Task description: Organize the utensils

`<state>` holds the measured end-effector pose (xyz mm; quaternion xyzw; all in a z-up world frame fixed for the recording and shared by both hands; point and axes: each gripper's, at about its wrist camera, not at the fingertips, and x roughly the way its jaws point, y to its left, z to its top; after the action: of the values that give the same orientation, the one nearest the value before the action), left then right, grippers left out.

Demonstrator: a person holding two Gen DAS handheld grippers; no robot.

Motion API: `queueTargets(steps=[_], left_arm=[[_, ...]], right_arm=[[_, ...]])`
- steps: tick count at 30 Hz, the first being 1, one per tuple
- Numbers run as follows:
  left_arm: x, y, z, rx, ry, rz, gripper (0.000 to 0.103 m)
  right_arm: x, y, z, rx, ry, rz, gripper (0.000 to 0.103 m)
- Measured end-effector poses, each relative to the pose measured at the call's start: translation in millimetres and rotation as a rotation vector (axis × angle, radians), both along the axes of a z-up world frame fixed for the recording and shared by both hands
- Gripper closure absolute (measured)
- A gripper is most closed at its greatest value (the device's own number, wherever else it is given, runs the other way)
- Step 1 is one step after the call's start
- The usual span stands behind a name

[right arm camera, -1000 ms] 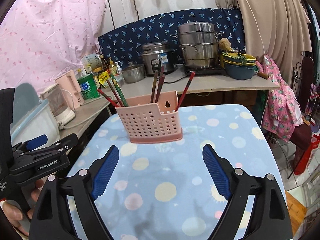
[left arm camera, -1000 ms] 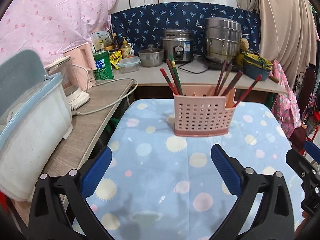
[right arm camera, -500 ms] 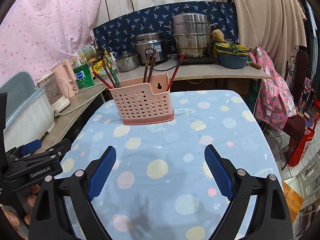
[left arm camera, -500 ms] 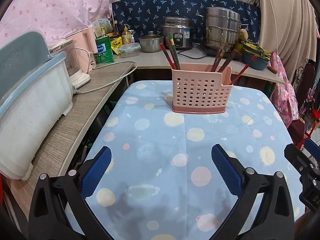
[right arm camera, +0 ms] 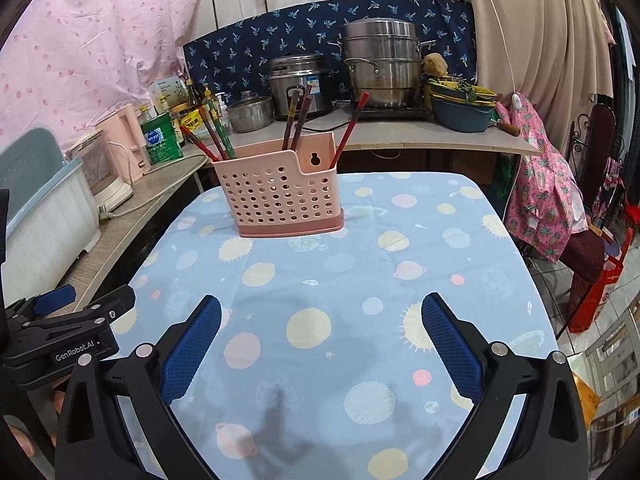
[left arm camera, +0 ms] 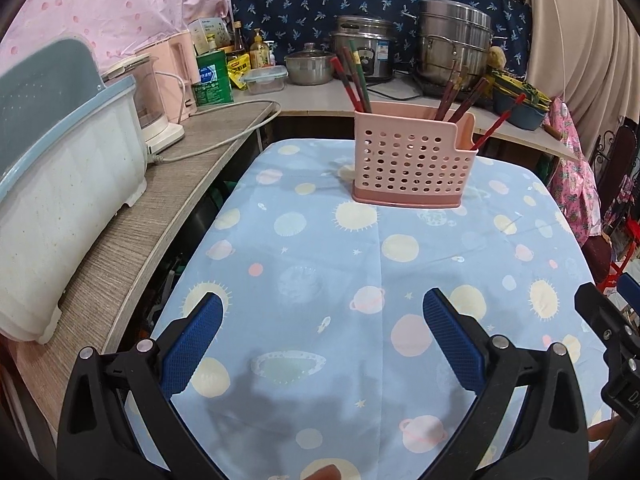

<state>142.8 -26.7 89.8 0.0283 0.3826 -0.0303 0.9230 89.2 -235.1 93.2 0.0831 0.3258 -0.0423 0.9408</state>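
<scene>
- Left claw (left arm camera: 322, 342): fingers spread wide, nothing between them, hanging over the near part of the surface (left arm camera: 400, 280) with its blue planet-print cloth.
- Right claw (right arm camera: 320, 344): I see its jaws have just been opening; they now stand fully spread and empty, also over the near cloth.
- Pink perforated utensil caddy (right arm camera: 286, 200) stands upright toward the far end of the surface, well apart from both claws.
- Chopsticks (left arm camera: 354, 80) already stand in the caddy: a red-and-green group leaning at its left end, darker ones toward the right, one red stick slanting out at the right corner.
- Behind the surface, a counter (right arm camera: 400, 132) carries a rice cooker (right arm camera: 298, 84) and a stacked steel steamer pot (right arm camera: 380, 62).
- White bin with a blue rim (left arm camera: 60, 200) sits on the side counter at left.
</scene>
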Motion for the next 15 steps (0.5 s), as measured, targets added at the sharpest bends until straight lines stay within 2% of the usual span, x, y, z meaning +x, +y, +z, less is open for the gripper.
queueTargets(steps=[15], left_arm=[[3.4,9.0,-4.6,0.004,0.006,0.02,0.007]], right_arm=[[3.1,2.7,-6.1,-0.027,0.023,-0.009,0.006]])
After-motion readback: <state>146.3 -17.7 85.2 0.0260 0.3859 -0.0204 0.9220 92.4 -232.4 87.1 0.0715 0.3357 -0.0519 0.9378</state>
